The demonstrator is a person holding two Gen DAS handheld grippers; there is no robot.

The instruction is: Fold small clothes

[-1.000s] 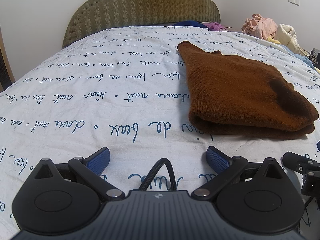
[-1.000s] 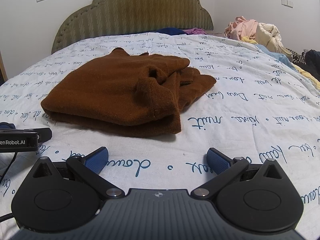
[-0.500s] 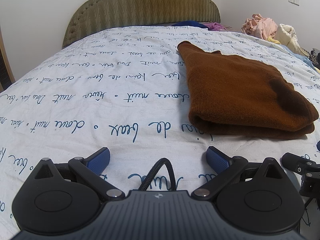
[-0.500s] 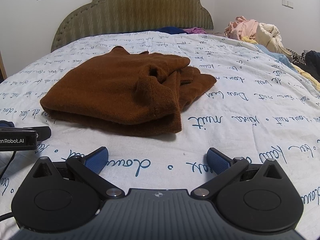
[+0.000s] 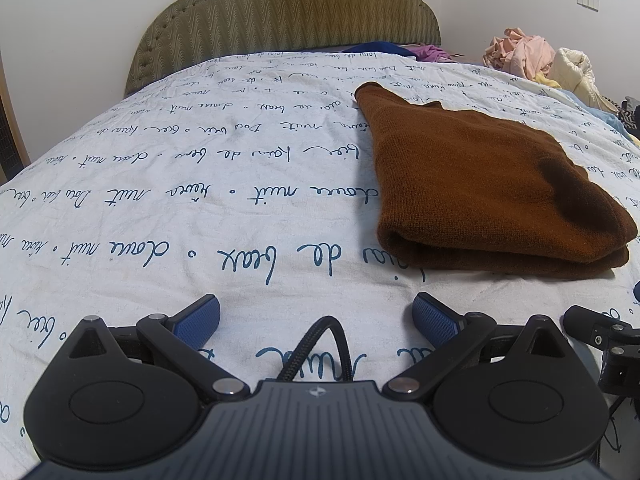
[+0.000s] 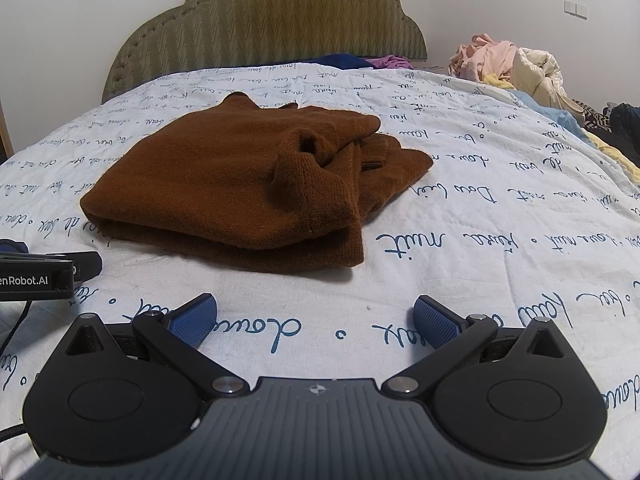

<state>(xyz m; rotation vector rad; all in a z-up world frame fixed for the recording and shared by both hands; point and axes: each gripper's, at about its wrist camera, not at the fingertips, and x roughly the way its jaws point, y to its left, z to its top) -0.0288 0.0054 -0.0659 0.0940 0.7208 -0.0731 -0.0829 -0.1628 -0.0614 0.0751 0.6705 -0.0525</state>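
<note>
Lying folded: one brown sweater (image 6: 224, 184) before two spread, empty claws.

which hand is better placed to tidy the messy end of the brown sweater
Right. The right hand-held gripper, open and empty, faces the brown sweater nearly head-on, its rumpled sleeve end just ahead. From the left hand-held gripper, also open, the sweater lies off to the right, showing only its neat folded edge.

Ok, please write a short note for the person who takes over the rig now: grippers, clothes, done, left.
Left hand-held gripper: open, empty, low over the white bedsheet with blue script.
Right hand-held gripper: open, empty, same.
Brown knitted sweater: folded on the sheet ahead of both, its right side bunched.
Left: maybe tidy that side; unfolded clothes heap waits far right.
</note>
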